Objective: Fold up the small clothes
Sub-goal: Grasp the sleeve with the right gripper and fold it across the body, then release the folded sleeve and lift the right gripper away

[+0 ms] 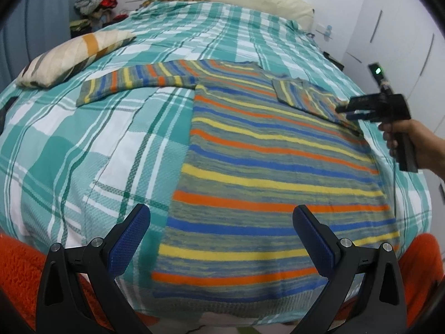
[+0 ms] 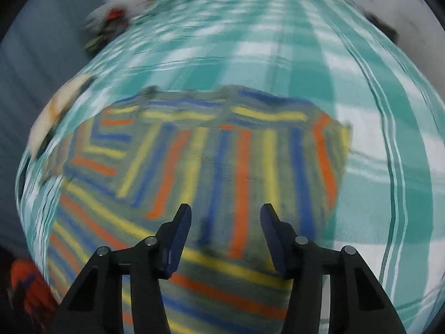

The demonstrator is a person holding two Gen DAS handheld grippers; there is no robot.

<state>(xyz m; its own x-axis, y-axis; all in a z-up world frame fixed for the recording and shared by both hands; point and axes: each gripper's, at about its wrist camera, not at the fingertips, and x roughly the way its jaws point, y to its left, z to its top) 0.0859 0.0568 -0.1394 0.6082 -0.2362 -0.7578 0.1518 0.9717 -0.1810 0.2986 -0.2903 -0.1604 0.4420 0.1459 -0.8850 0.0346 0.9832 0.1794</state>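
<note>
1. A striped knit sweater (image 1: 267, 167) is seen spread flat on the plaid bedspread (image 1: 69, 150), filling the centre and lower right of the left wrist view, with its hem toward the bottom edge.
2. One sleeve (image 1: 139, 82) is stretched out to the upper left of that frame; the other sleeve (image 1: 308, 97) is already laid inward across the chest at the upper right.
3. The left gripper (image 1: 221, 239) is held wide apart and empty at the bottom of the frame, above the hem.
4. The right gripper (image 2: 225, 239) is likewise spread and holds nothing; in its own blurred view the folded sleeve lies just ahead. Whether its tips touch the cloth cannot be told.
5. The knit is judged soft, light and limp, with some stretch; it will sag and drag on the bedspread.
6. A pinch at the outstretched cuff or a hem corner is suggested, catching only the intended layers.
7. A pillow (image 1: 72, 55) lies at the upper left, apart from the sweater.
</note>
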